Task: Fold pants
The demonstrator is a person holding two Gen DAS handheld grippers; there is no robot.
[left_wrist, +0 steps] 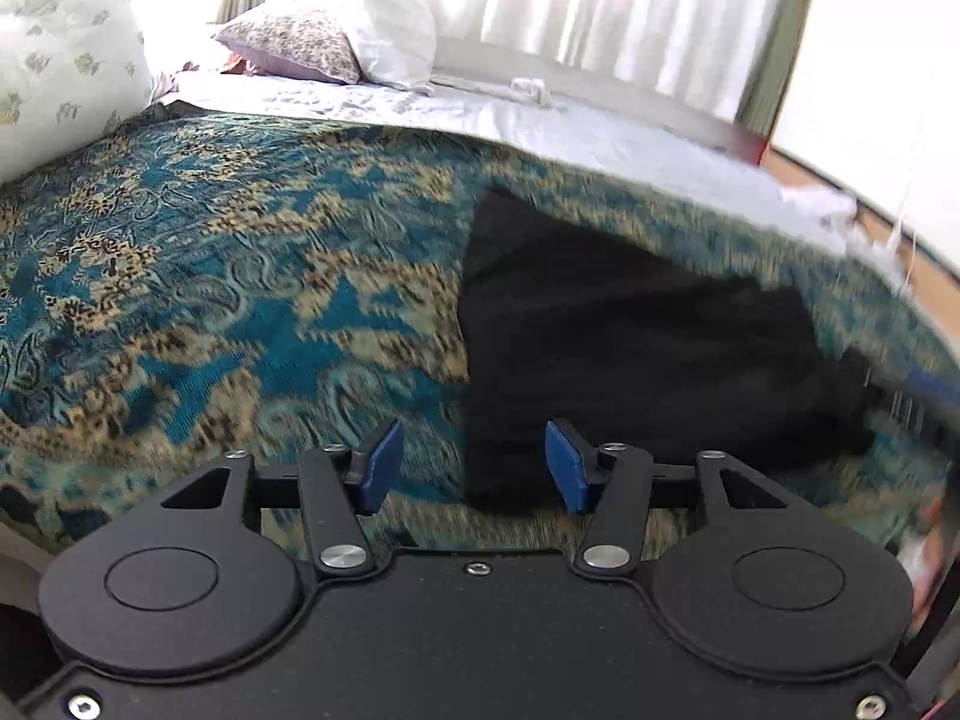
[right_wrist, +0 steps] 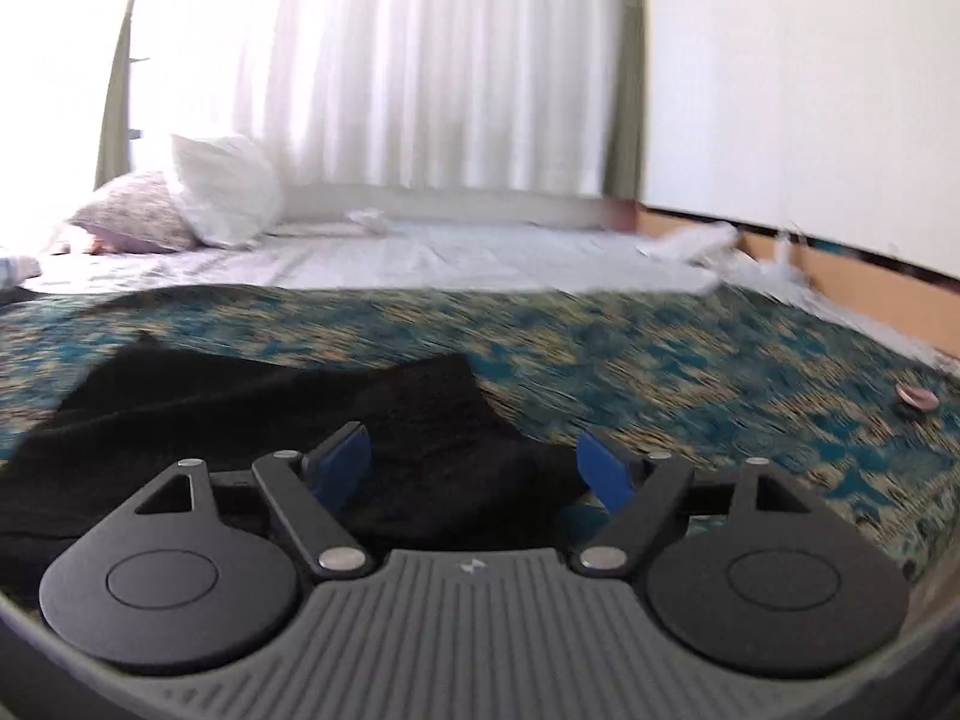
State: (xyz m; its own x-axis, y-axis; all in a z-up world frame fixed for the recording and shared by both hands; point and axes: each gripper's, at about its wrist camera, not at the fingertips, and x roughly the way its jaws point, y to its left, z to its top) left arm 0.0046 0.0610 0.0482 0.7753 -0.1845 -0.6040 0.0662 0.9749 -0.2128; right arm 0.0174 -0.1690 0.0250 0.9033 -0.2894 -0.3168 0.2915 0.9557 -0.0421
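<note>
- Left wrist view: the left gripper (left_wrist: 474, 468), black with blue pads, hangs with its jaws spread and nothing pinched between them.
- Beyond its right pad lie the black fabric pants (left_wrist: 636, 354), folded into a flat, roughly triangular heap on the teal-and-gold patterned bedspread (left_wrist: 210, 276); the pad appears just in front of the heap's near edge, though contact cannot be told.
- Past the pants, away from the gripper, the bedspread gives way to a white sheet (left_wrist: 480, 114); a grey floral pillow (left_wrist: 294, 48) and a white pillow (left_wrist: 396, 30) sit far behind the pants against pale curtains (left_wrist: 600, 0).
- Right wrist view: the right gripper (right_wrist: 474, 468) has its blue pads set wide apart, gripping nothing.
- The pants (right_wrist: 252, 414) lie under and ahead of the jaws, spreading to the left, a raised fold between the two pads without either pressing it.
- Right of the pants the bedspread (right_wrist: 690, 372) is blurred.
</note>
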